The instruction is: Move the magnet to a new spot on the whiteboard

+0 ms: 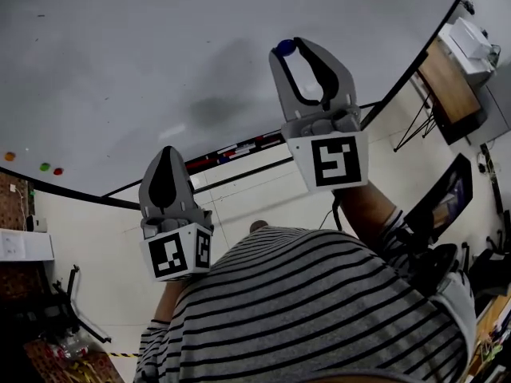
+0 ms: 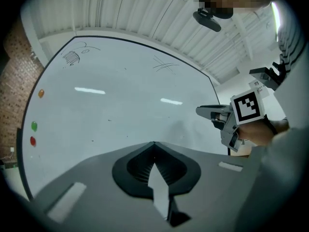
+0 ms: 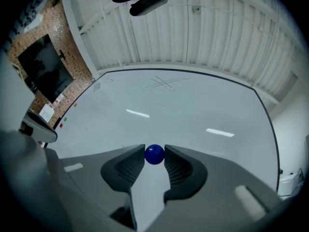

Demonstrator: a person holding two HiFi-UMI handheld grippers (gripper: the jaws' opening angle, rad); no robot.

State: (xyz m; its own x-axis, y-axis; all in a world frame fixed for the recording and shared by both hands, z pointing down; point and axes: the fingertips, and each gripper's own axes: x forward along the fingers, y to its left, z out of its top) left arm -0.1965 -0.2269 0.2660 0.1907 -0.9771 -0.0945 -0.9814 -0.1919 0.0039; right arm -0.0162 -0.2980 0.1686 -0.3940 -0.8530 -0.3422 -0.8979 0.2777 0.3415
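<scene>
The blue magnet point(image 3: 154, 154) is pinched in the right claw point(image 3: 154, 150), low on the whiteboard point(image 3: 193, 105), about six o'clock. The left claw point(image 2: 154, 146) is closed and empty. Three coloured dots point(image 2: 34, 126) sit at the board's nine o'clock edge, with a brick wall point(image 2: 9, 81) beyond.

Round blue magnet point(image 3: 154, 154) between fingers point(image 3: 126, 167), at whiteboard point(image 3: 193, 110)

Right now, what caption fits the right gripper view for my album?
Right gripper clamps a blue magnet between its jaws, facing the whiteboard.

My whiteboard point(image 1: 120, 70) holds an orange dot point(image 1: 9, 156), green dot point(image 1: 45, 167) and red dot point(image 1: 58, 171), probably magnets, plus pen scribbles point(image 2: 72, 58).
</scene>
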